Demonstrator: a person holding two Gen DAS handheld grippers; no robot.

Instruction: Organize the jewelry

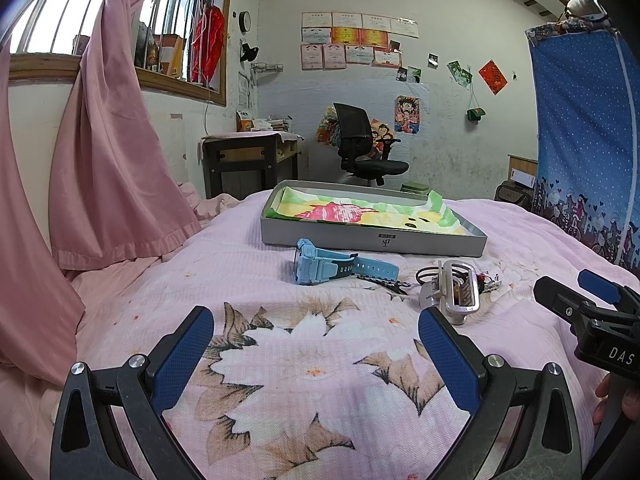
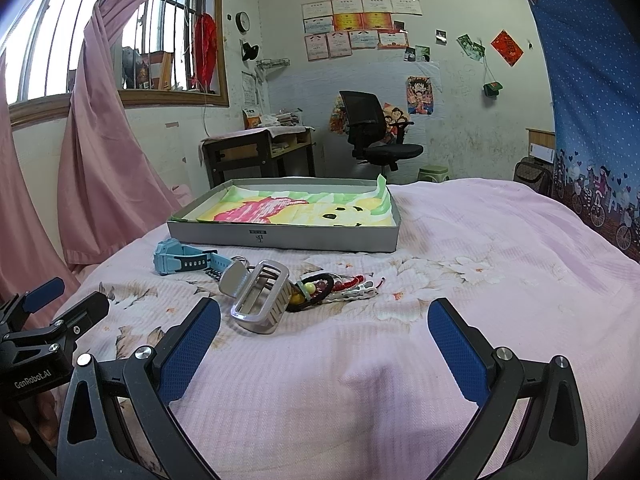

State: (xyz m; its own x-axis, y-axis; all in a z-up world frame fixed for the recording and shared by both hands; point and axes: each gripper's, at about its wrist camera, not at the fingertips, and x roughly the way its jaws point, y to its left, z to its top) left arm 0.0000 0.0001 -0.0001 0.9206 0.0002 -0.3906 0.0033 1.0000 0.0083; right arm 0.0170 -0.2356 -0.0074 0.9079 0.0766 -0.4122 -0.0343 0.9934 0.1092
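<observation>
Two handheld grippers hovered side by side over a bed covered in a pink floral bedspread (image 2: pixel 480 232). The left gripper (image 1: pixel 316 344) had its blue-padded fingers spread wide apart, holding nothing. The right gripper (image 2: pixel 324 336) was likewise spread wide and empty.

Just ahead of the left gripper lay a light blue watch (image 1: pixel 320 266) on its side, strap stretched toward the right. Ahead of the right gripper and slightly to its left lay a silver metal bracelet (image 2: pixel 260 298), close to its left finger. Touching the bracelet's far side was a small heap of beaded bracelets and hair ties (image 2: pixel 332 286) in red, black and white.

Beyond all of these, farther from both grippers, sat a shallow grey tray (image 2: pixel 280 238) lined with a colourful drawing. No jewelry was visible inside it.
</observation>
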